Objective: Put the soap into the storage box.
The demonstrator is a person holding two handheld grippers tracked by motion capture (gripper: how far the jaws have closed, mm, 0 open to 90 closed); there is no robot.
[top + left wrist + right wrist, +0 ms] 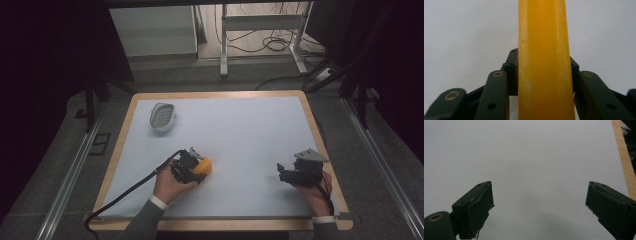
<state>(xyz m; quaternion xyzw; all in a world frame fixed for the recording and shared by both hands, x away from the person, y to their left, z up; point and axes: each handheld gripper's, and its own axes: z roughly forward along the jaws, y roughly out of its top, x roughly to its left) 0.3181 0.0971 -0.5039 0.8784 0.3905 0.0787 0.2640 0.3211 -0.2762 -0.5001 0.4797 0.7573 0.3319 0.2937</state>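
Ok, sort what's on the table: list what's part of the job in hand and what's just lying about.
In the job:
- yellow bar, clamped in the left gripper

Lying about:
- grey slotted dish, far left on the table, untouched
- right gripper, open, idle over bare table

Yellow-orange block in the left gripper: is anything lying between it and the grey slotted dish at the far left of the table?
Nothing visible. The left gripper is shut on the yellow-orange block, and only bare white table surface lies between it and the grey slotted dish. The right gripper sits open, off to the other side.
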